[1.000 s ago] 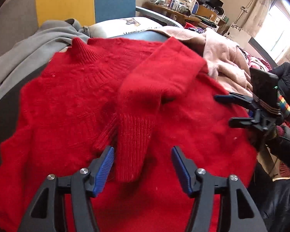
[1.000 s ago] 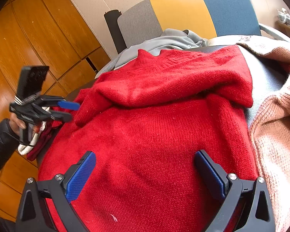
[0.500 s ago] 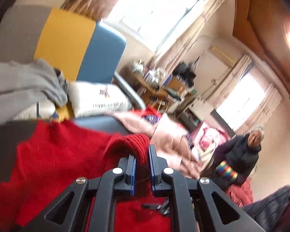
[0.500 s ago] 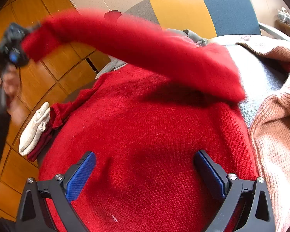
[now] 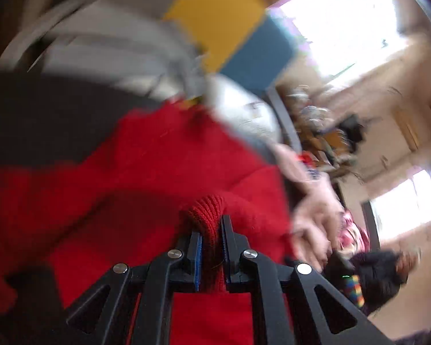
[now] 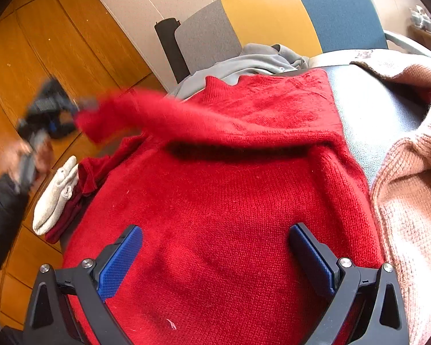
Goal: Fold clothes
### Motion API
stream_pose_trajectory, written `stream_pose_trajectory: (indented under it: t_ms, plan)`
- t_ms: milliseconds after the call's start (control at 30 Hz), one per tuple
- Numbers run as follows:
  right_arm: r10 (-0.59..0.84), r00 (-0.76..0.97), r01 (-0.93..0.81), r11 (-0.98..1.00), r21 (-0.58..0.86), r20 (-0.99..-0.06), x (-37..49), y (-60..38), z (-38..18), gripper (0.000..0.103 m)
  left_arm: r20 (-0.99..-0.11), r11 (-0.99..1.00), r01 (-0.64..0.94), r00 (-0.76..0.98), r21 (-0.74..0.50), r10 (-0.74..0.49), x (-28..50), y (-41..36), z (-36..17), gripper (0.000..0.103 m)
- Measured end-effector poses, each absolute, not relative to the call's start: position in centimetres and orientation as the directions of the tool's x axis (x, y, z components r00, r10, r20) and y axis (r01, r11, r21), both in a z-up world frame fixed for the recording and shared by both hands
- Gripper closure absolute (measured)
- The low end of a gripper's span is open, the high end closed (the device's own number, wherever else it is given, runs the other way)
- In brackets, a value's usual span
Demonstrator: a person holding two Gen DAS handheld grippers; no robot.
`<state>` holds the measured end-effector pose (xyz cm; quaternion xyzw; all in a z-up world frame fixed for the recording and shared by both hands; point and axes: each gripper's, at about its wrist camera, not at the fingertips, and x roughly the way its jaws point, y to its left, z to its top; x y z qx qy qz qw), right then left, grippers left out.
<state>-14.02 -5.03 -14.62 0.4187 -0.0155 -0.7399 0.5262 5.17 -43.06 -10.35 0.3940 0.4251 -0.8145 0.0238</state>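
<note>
A red knit sweater (image 6: 230, 201) lies spread on a dark seat surface, collar toward the far side. My left gripper (image 5: 211, 230) is shut on the ribbed cuff (image 5: 207, 210) of one sleeve. In the right wrist view the left gripper (image 6: 51, 115) shows blurred at the far left, holding that sleeve (image 6: 172, 118) stretched above the sweater's body. My right gripper (image 6: 215, 244) is open and empty, hovering over the sweater's lower part, apart from the cloth.
A pink knit garment (image 6: 411, 172) lies right of the sweater. A grey garment (image 6: 252, 57) is bunched behind the collar against the grey, yellow and blue backrest (image 6: 273, 14). A white cloth and dark red cloth (image 6: 57, 198) hang at the left edge. Wooden panels (image 6: 43, 43) stand at left.
My left gripper closed on the sleeve cuff, lifted it off the sweater's front and has swung it out to the left and lower. The right gripper has not moved.
</note>
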Motion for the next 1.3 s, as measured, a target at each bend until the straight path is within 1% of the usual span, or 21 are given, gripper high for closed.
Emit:
stream_pose_trajectory:
  t_ms: [67, 100, 167, 267, 433, 533, 567, 600, 700, 733, 800, 833, 867, 900, 933, 1000, 1067, 1100, 1167, 1200, 1300]
  plan:
    - [-0.794, -0.092, 0.763, -0.445, 0.469, -0.601, -14.1, -5.0, -14.6, 0.000, -0.595, -0.552, 0.369, -0.740, -0.748, 0.312, 6.6, -44.0, -11.4, 0.094]
    - [-0.794, -0.091, 0.759, -0.446, 0.474, -0.601, -14.2, -5.0, -14.6, 0.000, -0.580, -0.560, 0.347, -0.753, -0.752, 0.312, 6.5, -43.6, -10.8, 0.094]
    - [-0.792, -0.091, 0.747, -0.455, 0.485, -0.604, -14.5, -5.0, -14.4, 0.000, -0.555, -0.608, 0.285, -0.769, -0.741, 0.316, 5.7, -42.3, -8.6, 0.094]
    - [-0.788, -0.090, 0.697, -0.487, 0.527, -0.609, -15.3, -5.3, -13.7, 0.000, -0.474, -0.669, 0.143, -0.811, -0.729, 0.343, 3.6, -39.6, -3.2, 0.094]
    - [-0.874, -0.067, 0.574, -0.428, 0.698, -0.481, -18.5, -5.9, -12.2, 0.000, -0.252, -0.654, -0.093, -0.875, -0.751, 0.413, -0.1, -37.4, 6.3, 0.094]
    - [-0.923, -0.077, 0.424, -0.373, 0.825, -0.377, -21.2, -5.9, -13.0, 0.000, -0.178, -0.661, -0.182, -0.881, -0.728, 0.439, -2.7, -36.0, 10.7, 0.094]
    - [-0.937, -0.103, 0.356, -0.349, 0.867, -0.334, -22.2, -5.4, -13.6, 0.000, -0.168, -0.663, -0.198, -0.879, -0.721, 0.446, -3.5, -35.6, 11.6, 0.094]
    - [-0.945, -0.135, 0.292, -0.325, 0.900, -0.298, -23.0, -5.0, -14.3, 0.000, -0.167, -0.666, -0.207, -0.876, -0.716, 0.452, -4.3, -35.2, 12.1, 0.094]
    - [-0.936, -0.263, 0.150, -0.280, 0.948, -0.235, -25.0, -3.1, -15.2, 0.000, -0.174, -0.680, -0.225, -0.868, -0.698, 0.466, -6.0, -34.3, 12.6, 0.096]
    - [-0.924, -0.300, 0.125, -0.286, 0.950, -0.238, -25.4, -2.4, -15.3, 0.000, -0.188, -0.692, -0.218, -0.868, -0.688, 0.460, -6.2, -34.2, 12.1, 0.096]
    - [-0.893, -0.355, 0.098, -0.331, 0.938, -0.278, -25.8, -1.2, -15.4, 0.000, -0.211, -0.690, -0.192, -0.866, -0.698, 0.454, -6.0, -35.0, 9.9, 0.097]
    - [-0.875, -0.376, 0.100, -0.366, 0.925, -0.305, -25.7, -0.7, -15.3, 0.000, -0.229, -0.689, -0.166, -0.866, -0.705, 0.444, -5.4, -35.7, 8.5, 0.097]
    - [-0.867, -0.388, 0.108, -0.380, 0.919, -0.313, -25.6, 0.0, -15.2, 0.000, -0.253, -0.691, -0.134, -0.867, -0.710, 0.429, -4.8, -36.6, 7.0, 0.098]
    - [-0.865, -0.394, 0.119, -0.383, 0.916, -0.311, -25.4, 0.6, -15.2, 0.000, -0.278, -0.685, -0.103, -0.863, -0.721, 0.422, -4.2, -37.4, 5.2, 0.099]
    - [-0.862, -0.385, 0.138, -0.407, 0.903, -0.330, -25.1, 1.0, -14.9, 0.000, -0.304, -0.675, -0.071, -0.855, -0.734, 0.421, -3.6, -38.2, 3.2, 0.099]
    - [-0.851, -0.353, 0.184, -0.472, 0.862, -0.390, -24.6, 1.3, -14.1, 0.000, -0.411, -0.694, 0.026, -0.822, -0.719, 0.395, -2.5, -39.2, -1.3, 0.101]
    - [-0.830, -0.334, 0.270, -0.538, 0.799, -0.446, -24.5, 1.0, -12.7, 0.000, -0.533, -0.729, 0.129, -0.768, -0.672, 0.355, -1.2, -39.8, -5.7, 0.101]
    - [-0.812, -0.329, 0.325, -0.576, 0.750, -0.482, -24.5, 0.5, -11.6, 0.000, -0.567, -0.727, 0.162, -0.743, -0.667, 0.355, -0.5, -39.8, -7.8, 0.101]
    - [-0.783, -0.332, 0.410, -0.623, 0.667, -0.526, -24.6, -0.5, -9.9, 0.000, -0.604, -0.704, 0.207, -0.702, -0.680, 0.377, 0.7, -39.8, -11.5, 0.098]
    - [-0.773, -0.333, 0.454, -0.634, 0.627, -0.540, -24.8, -1.2, -9.1, 0.000, -0.609, -0.681, 0.227, -0.688, -0.697, 0.395, 1.3, -39.7, -13.2, 0.095]
    - [-0.752, -0.318, 0.575, -0.637, 0.514, -0.577, -25.0, -3.2, -7.0, 0.000, -0.577, -0.576, 0.270, -0.678, -0.771, 0.455, 2.5, -39.2, -17.0, 0.084]
